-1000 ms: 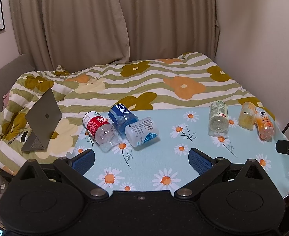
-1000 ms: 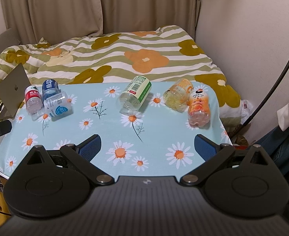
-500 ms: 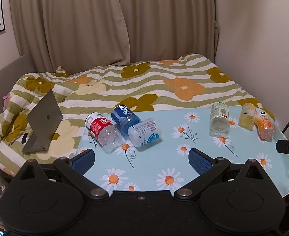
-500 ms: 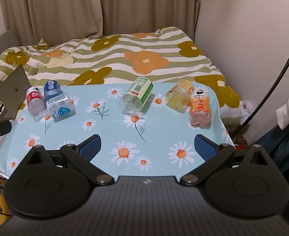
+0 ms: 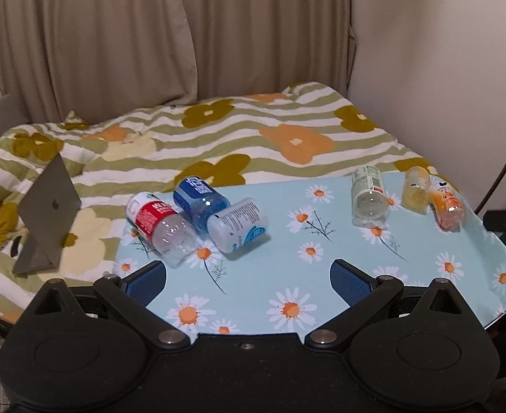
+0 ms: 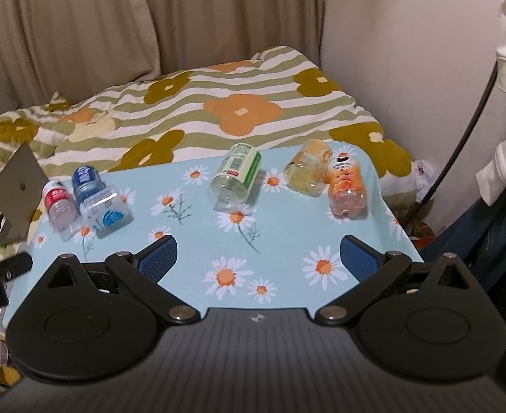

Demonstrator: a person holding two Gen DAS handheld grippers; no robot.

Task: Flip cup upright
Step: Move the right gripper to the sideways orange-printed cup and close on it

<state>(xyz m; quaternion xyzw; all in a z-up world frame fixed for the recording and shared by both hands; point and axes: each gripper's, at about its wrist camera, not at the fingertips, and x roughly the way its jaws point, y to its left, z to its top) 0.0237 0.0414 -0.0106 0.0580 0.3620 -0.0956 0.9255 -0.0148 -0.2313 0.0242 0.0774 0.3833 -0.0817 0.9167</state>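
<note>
Several cut-bottle cups lie on their sides on a daisy-print table [image 5: 321, 275]. At the left: red-label cup [image 5: 158, 222], blue cup [image 5: 199, 199], white-label cup [image 5: 237, 229], touching each other. At the right: green-label cup [image 5: 368, 194], yellow cup [image 5: 414, 189], orange cup [image 5: 447, 204]. They also show in the right wrist view: red cup [image 6: 58, 203], blue cup [image 6: 85, 179], white cup [image 6: 104, 211], green cup [image 6: 235, 177], yellow cup [image 6: 308, 170], orange cup [image 6: 346, 186]. My left gripper [image 5: 249, 280] and right gripper [image 6: 258, 254] are open and empty, near the table's front edge.
A bed with a striped flower quilt [image 5: 218, 130] lies behind the table. A grey laptop [image 5: 48, 211] stands half open on the quilt at the left. Curtains and a wall are behind. A black cable [image 6: 466, 130] and a person's clothes are at the right.
Both cameras have moved forward and slightly right, toward the table, so the cups look closer. No cup has moved. Both grippers stay open.
</note>
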